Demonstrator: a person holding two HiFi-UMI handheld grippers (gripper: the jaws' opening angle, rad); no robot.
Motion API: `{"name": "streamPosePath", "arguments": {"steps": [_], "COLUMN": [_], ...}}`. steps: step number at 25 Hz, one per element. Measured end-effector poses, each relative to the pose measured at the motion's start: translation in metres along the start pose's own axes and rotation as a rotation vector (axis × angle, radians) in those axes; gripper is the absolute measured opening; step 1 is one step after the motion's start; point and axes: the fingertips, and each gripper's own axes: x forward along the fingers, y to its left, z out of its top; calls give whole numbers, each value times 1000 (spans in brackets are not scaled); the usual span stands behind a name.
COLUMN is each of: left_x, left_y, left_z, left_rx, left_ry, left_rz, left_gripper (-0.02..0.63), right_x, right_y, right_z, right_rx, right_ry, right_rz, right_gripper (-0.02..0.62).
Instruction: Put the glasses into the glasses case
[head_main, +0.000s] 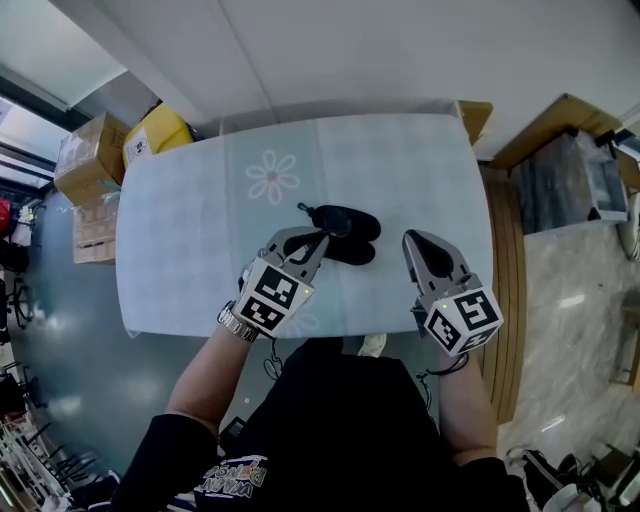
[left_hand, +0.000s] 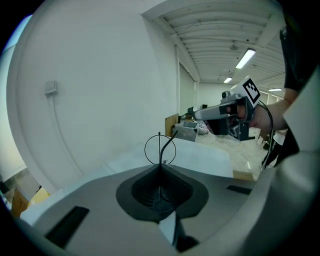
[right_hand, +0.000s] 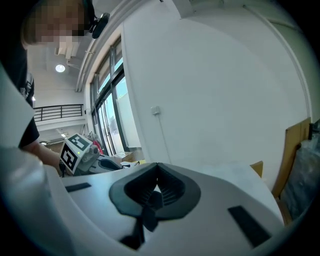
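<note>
A black glasses case (head_main: 345, 222) lies open near the middle of the table (head_main: 180, 230). My left gripper (head_main: 318, 238) hovers at the case's near left edge. It is shut on thin wire-framed glasses (left_hand: 160, 149), and a round lens stands up just past the pinched pads. In the head view the frame shows only as a thin dark line (head_main: 305, 211) beside the case. My right gripper (head_main: 412, 240) hangs to the right of the case, apart from it. Its pads (right_hand: 150, 187) meet with nothing between them.
A pale blue cloth with a flower print (head_main: 273, 177) covers the table. Cardboard boxes (head_main: 90, 160) and a yellow box (head_main: 155, 130) stand on the floor to the left. Wooden furniture (head_main: 560, 120) and a wrapped bundle (head_main: 560, 180) stand at the right.
</note>
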Motion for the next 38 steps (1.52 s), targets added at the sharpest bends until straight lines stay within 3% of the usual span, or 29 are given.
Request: {"name": "streamPosePath", "arguments": {"steps": [17,27,38], "left_x": [74,99,108], "left_y": [-14,-27,-39], "left_z": [-69,-106,-126], "left_rx": [399,541,606], "left_ry": [284,428,545], "left_rz": [-260,-389,-528], "left_gripper": [31,31,31], "right_x": [-1,-14,-22], "right_y": [-30,-38,-51], "right_z": [-38,-55,-60], "right_rx": [92,134,169], "right_ry": [58,83,83], "right_rz": [-131,-182,-214], "right_gripper": [23,23,23]}}
